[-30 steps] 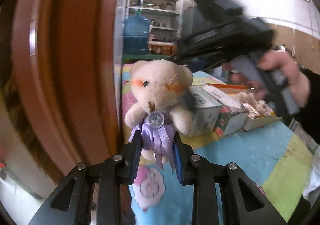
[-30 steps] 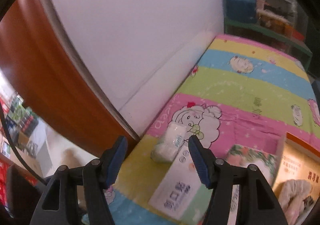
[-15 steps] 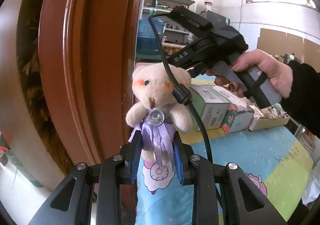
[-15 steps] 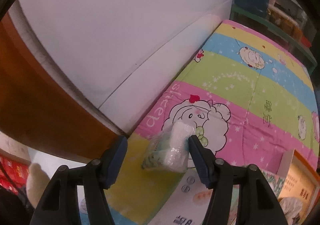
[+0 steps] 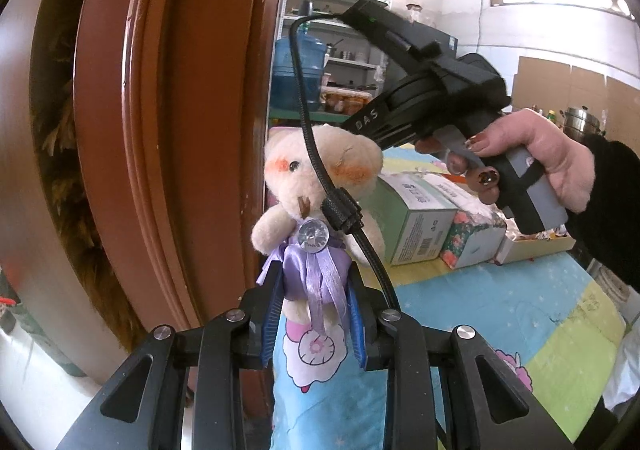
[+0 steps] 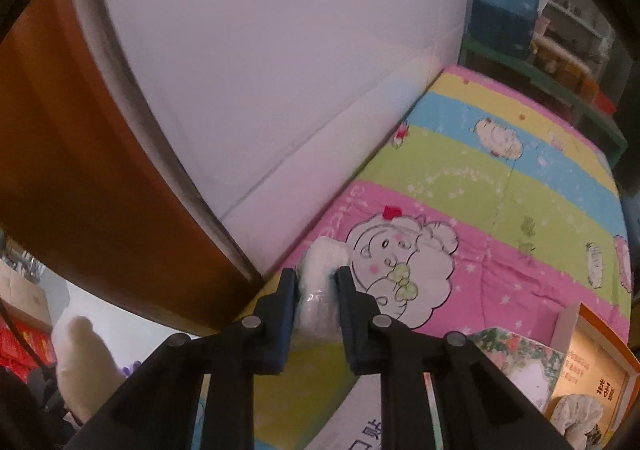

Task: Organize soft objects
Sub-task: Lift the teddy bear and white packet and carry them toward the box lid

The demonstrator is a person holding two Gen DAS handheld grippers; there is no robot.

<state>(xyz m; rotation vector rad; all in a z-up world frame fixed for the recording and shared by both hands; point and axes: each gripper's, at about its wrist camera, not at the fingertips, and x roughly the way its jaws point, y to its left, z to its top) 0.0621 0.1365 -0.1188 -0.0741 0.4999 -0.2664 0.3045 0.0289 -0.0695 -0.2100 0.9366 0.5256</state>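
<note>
**Both grippers hold soft things above the striped cloth**

Between the left gripper's (image 5: 314, 312) blue pads sits a cream teddy bear (image 5: 316, 190) in a purple satin dress, pinched at the waist and held upright above the cartoon-print cloth (image 5: 480, 310). Over on the right wrist view, the right gripper (image 6: 316, 308) has just been closing, and its pads now press on a small clear-wrapped tissue pack (image 6: 320, 290) near the cloth's edge by the white wall (image 6: 280, 70); whether the pack rests on the cloth or is lifted cannot be told.

Beyond the bear stand a green-and-white carton (image 5: 416, 218) and a floral tissue box (image 5: 476, 234), side by side, with a shallow tray (image 5: 536, 246) next to them. The tray's contents are crumpled and pale, too small to name.

A black cable (image 5: 316, 154) crosses the bear's face, and a hand (image 5: 532, 154) gripping the right tool's handle hides the tray's far end. The brown door frame (image 5: 180, 130) stands close on the left of the bear. Bare cloth lies open in front of the boxes.
</note>
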